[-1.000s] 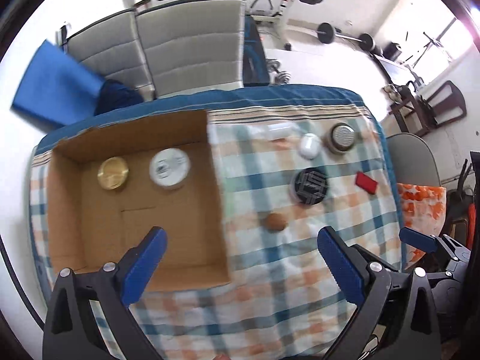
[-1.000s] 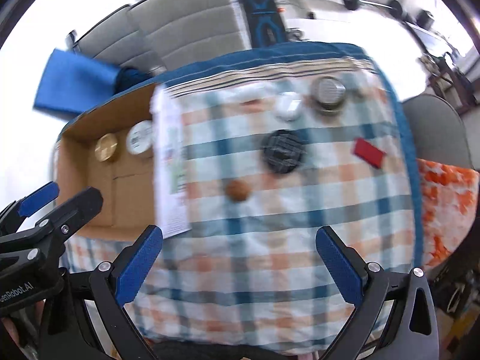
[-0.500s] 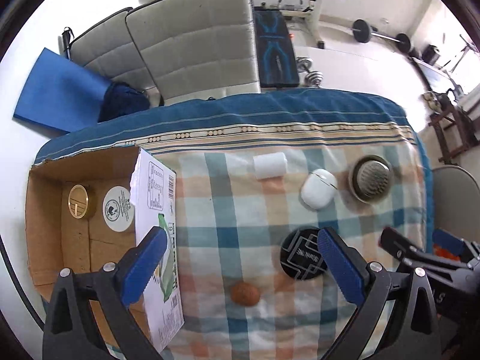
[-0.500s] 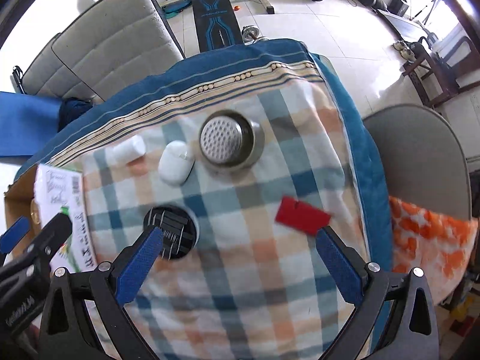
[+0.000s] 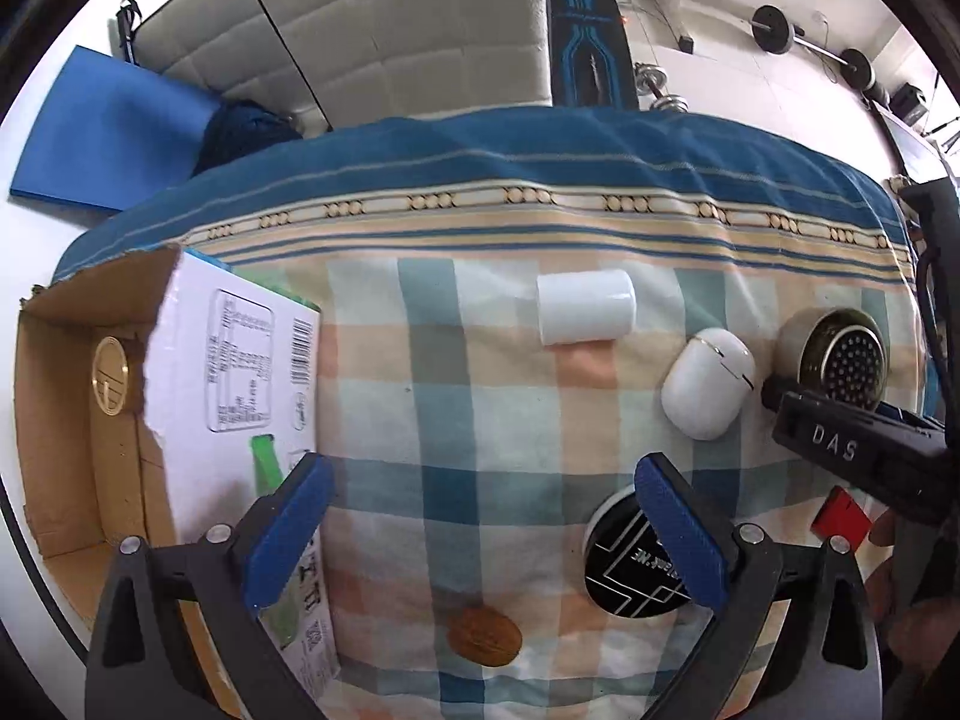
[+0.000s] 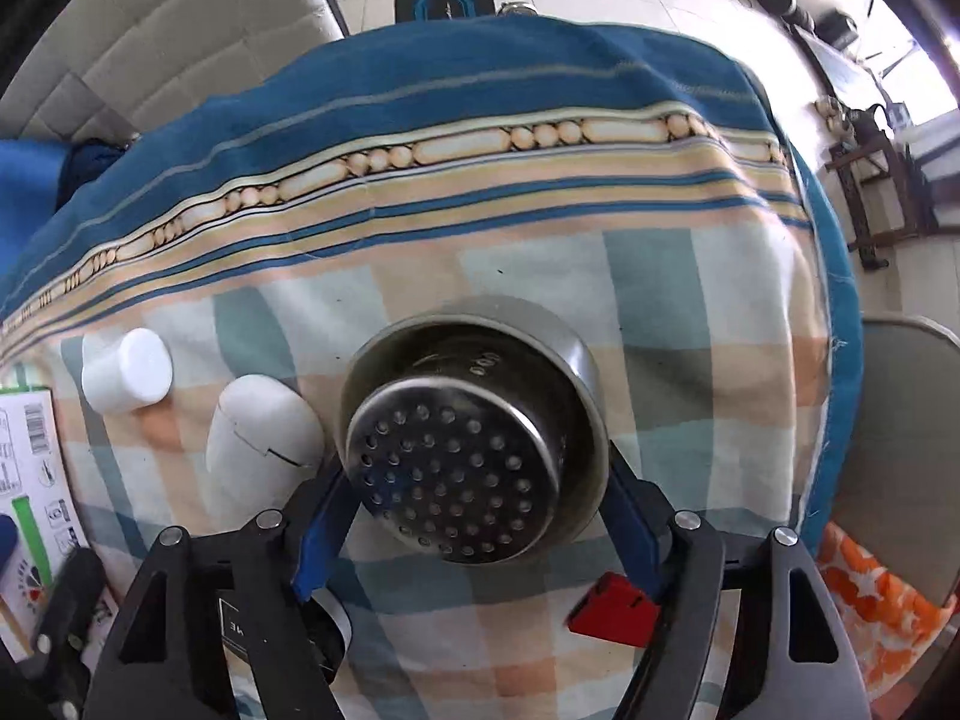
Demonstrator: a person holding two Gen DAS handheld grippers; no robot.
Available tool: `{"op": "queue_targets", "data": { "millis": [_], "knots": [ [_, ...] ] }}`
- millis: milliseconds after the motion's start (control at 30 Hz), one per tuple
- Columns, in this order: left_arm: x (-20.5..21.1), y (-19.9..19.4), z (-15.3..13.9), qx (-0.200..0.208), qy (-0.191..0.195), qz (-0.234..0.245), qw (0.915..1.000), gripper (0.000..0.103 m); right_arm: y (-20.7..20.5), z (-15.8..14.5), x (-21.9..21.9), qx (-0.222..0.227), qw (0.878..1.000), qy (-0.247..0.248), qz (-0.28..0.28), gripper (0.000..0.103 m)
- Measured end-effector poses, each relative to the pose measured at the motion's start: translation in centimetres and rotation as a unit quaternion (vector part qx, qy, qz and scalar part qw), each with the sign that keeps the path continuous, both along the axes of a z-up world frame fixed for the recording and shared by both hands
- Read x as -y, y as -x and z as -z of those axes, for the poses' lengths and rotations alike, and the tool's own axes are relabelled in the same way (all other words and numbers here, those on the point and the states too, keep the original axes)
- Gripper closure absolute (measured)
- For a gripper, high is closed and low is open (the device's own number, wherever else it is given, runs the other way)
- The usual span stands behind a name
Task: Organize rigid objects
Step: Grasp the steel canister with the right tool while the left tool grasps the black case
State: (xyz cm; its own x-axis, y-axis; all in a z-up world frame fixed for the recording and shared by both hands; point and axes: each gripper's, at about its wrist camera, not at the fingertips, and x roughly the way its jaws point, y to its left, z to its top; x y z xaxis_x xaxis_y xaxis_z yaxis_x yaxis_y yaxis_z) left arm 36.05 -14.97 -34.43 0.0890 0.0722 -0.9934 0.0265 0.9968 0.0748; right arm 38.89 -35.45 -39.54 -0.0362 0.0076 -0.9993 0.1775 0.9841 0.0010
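Observation:
A steel strainer cup lies upside down on the checked tablecloth; it also shows in the left wrist view. My right gripper is open with its fingers on either side of the cup. My left gripper is open and empty above the cloth. A white cylinder, a white earbud case, a black round disc, a brown nut and a red block lie on the cloth. A cardboard box at the left holds a gold tin.
The box's white printed flap stands up beside the cloth. Grey chairs stand behind the table, a blue mat to the left. The table's right edge drops off by a grey seat.
Both grippers have dropped lower and moved forward. My right gripper has come down around the strainer cup. The left one has moved right, away from the box.

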Motion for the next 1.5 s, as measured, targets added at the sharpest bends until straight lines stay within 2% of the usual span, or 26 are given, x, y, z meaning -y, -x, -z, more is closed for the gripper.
{"op": "queue_targets", "data": {
  "millis": [133,167,200,233,267,333,367,433,500,533,600,667,700,833,900,1000,1133,1233,1367,1500],
  "knots": [
    [0.6,1.0,0.2,-0.025,0.042,0.013,0.9987,0.0,0.8,-0.3,1.2,-0.01,0.999,-0.039,0.004,0.036],
    [0.8,1.3,0.2,-0.029,0.052,0.018,0.9981,0.0,1.3,-0.5,1.6,-0.014,0.998,-0.055,0.007,0.045],
    [1.1,1.7,0.2,-0.034,0.06,0.024,0.9973,0.0,1.8,-0.5,1.9,-0.023,0.997,-0.069,0.007,0.084],
    [1.4,1.9,0.3,-0.039,0.07,0.029,0.9964,0.0,2.3,-0.5,2.0,-0.029,0.997,-0.073,0.001,0.101],
    [1.8,2.2,0.6,-0.046,0.073,0.034,0.9957,0.0,2.8,-0.5,2.2,-0.032,0.997,-0.063,-0.009,0.102],
    [2.4,2.5,1.2,-0.058,0.072,0.042,0.9949,0.0,3.4,-0.2,2.5,-0.032,0.997,-0.066,-0.02,0.101],
    [2.6,2.8,1.4,-0.06,0.072,0.042,0.9947,0.0,3.6,0.0,3.1,-0.035,0.996,-0.075,-0.01,0.097],
    [2.8,2.9,1.2,-0.057,0.072,0.036,0.9951,0.0,4.1,-0.4,3.9,-0.027,0.996,-0.087,0.007,0.075],
    [2.9,2.4,0.5,-0.031,0.056,0.026,0.9976,0.0,4.4,-1.6,5.0,0.002,0.995,-0.093,0.025,0.025],
    [3.1,2.2,-0.1,-0.008,0.029,0.024,0.9993,0.0,4.4,-2.2,5.3,0.019,0.995,-0.096,0.029,0.02],
    [3.3,1.6,-1.1,0.036,-0.033,0.022,0.9986,0.0,3.8,-3.1,5.0,0.033,0.996,-0.08,0.022,0.019],
    [3.5,1.2,-2.0,0.068,-0.068,0.015,0.9952,0.0,3.0,-3.7,4.1,0.046,0.996,-0.07,0.011,0.019],
    [3.5,1.0,-2.2,0.076,-0.071,0.01,0.9946,0.0,2.5,-4.1,2.8,0.047,0.997,-0.062,0.002,0.019],
    [3.0,0.1,-2.1,0.067,-0.067,-0.001,0.9955,0.0,0.0,-2.6,0.0,0.027,0.999,-0.026,-0.03,0.019],
    [2.7,-0.1,-1.9,0.063,-0.068,-0.003,0.9957,0.0,-0.8,-1.6,-0.4,0.016,0.999,0.006,-0.034,0.025],
    [1.7,-0.5,-0.9,0.044,-0.058,-0.006,0.9973,0.0,-1.7,-0.4,-0.3,0.003,0.999,0.029,-0.031,0.028],
    [1.4,0.0,-0.2,0.027,-0.045,-0.003,0.9986,0.0,-1.8,0.6,0.2,-0.017,0.999,0.023,-0.035,0.03],
    [1.4,0.4,0.1,0.006,-0.014,0.002,0.9999,0.0,-1.5,0.1,1.6,-0.035,0.999,-0.02,-0.029,0.03],
    [2.1,1.6,0.6,-0.04,0.046,0.025,0.9978,0.0,3.0,-1.0,3.5,-0.047,0.996,-0.065,-0.027,0.03],
    [3.8,2.7,1.8,-0.072,0.071,0.055,0.9934,0.0,7.6,-0.8,5.1,-0.064,0.995,-0.08,-0.019,0.03]
  ]
}}
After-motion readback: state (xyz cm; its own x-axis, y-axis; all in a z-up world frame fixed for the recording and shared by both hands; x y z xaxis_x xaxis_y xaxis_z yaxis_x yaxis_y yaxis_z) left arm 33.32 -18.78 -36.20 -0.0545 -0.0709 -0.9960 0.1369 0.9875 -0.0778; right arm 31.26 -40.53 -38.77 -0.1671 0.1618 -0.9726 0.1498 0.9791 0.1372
